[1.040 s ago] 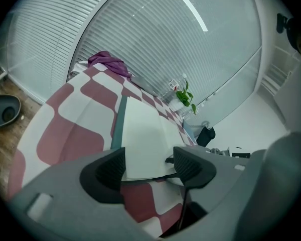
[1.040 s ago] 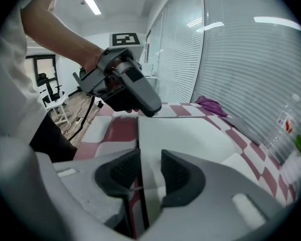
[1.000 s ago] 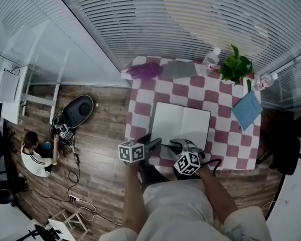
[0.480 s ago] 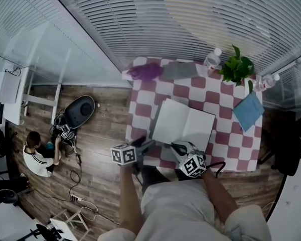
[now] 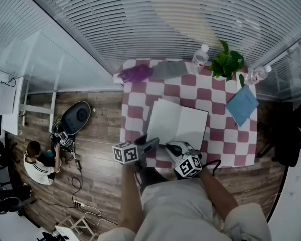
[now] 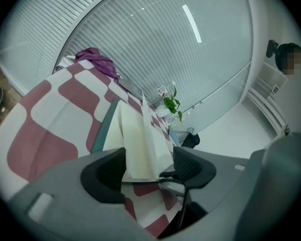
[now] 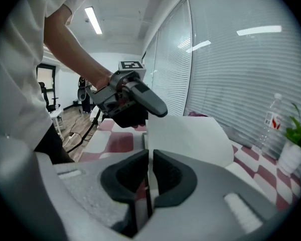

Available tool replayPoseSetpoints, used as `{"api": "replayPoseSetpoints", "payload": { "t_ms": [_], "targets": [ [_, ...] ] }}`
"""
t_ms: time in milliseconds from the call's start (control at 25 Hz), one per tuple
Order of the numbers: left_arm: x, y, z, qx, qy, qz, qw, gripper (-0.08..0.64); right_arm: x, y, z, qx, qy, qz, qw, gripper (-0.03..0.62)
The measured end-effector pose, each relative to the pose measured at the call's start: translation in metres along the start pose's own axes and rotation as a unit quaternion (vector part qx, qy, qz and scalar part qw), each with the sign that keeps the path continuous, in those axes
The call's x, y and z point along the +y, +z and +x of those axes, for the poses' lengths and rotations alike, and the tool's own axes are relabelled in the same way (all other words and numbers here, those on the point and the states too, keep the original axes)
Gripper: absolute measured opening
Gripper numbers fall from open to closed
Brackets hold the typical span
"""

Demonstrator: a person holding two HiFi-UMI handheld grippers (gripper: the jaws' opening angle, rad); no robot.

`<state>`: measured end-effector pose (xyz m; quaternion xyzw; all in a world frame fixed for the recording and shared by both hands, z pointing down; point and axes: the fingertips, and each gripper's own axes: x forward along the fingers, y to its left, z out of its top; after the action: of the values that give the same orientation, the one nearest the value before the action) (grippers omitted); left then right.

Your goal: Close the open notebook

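Notebook (image 5: 178,126) lies open on the checkered desk (image 5: 139,100), just ahead of both claws; right claw (image 7: 149,159) is clamped thinly onto a pale leaf at the near edge, the sheet rising away from its jaws; left claw (image 6: 149,160) gapes wide, the notebook's near edge showing between its jaws, neither pad pressing it.

The table (image 5: 133,112), covered in red and white checks, stood on a wooden floor (image 5: 98,149). An open notebook (image 5: 178,123) lay toward its near edge, white pages up. Along the far edge sat a purple cloth (image 5: 135,74) at the left corner and a flat grey thing (image 5: 169,70) just beside it. Next came a water bottle (image 5: 199,58), a potted plant (image 5: 227,63) and a second bottle (image 5: 258,74). A blue cloth (image 5: 242,104) lay near the right edge.
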<state>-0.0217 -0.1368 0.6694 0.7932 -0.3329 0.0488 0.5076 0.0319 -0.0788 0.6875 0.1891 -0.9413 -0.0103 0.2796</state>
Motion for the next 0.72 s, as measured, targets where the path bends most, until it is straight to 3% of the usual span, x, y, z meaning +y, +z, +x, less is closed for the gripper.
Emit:
{"api": "replayPoseSetpoints", "payload": {
  "t_ms": [80,160,280,320,400,560,720],
  "targets": [
    [-0.011,0.004,-0.003,0.001,-0.014,0.011,0.9998,0.304,0.003,0.005,-0.010,-0.005,-0.001,0.009,1.000,0.029],
    [-0.026,0.008,-0.004,0.007,-0.039,0.021,0.9990,0.302,-0.004,0.011,-0.024,-0.022,-0.009,0.062,0.998,0.063],
    [-0.050,0.013,-0.001,0.016,-0.071,0.043,0.9964,0.304,-0.037,0.015,-0.040,-0.044,-0.048,0.158,0.985,0.127],
    [-0.058,0.014,0.001,0.018,-0.081,0.048,0.9954,0.304,-0.046,0.016,-0.042,-0.043,-0.056,0.172,0.983,0.181],
    [-0.072,0.017,0.005,0.023,-0.101,0.057,0.9930,0.304,-0.050,0.018,-0.041,-0.031,-0.052,0.163,0.985,0.256],
    [-0.101,0.015,0.020,0.048,-0.139,0.077,0.9861,0.304,-0.032,0.025,-0.039,-0.017,-0.027,0.140,0.990,0.281],
    [-0.128,0.006,0.036,0.096,-0.171,0.112,0.9743,0.304,-0.035,0.025,-0.040,-0.001,-0.099,0.145,0.984,0.281]
  ]
}}
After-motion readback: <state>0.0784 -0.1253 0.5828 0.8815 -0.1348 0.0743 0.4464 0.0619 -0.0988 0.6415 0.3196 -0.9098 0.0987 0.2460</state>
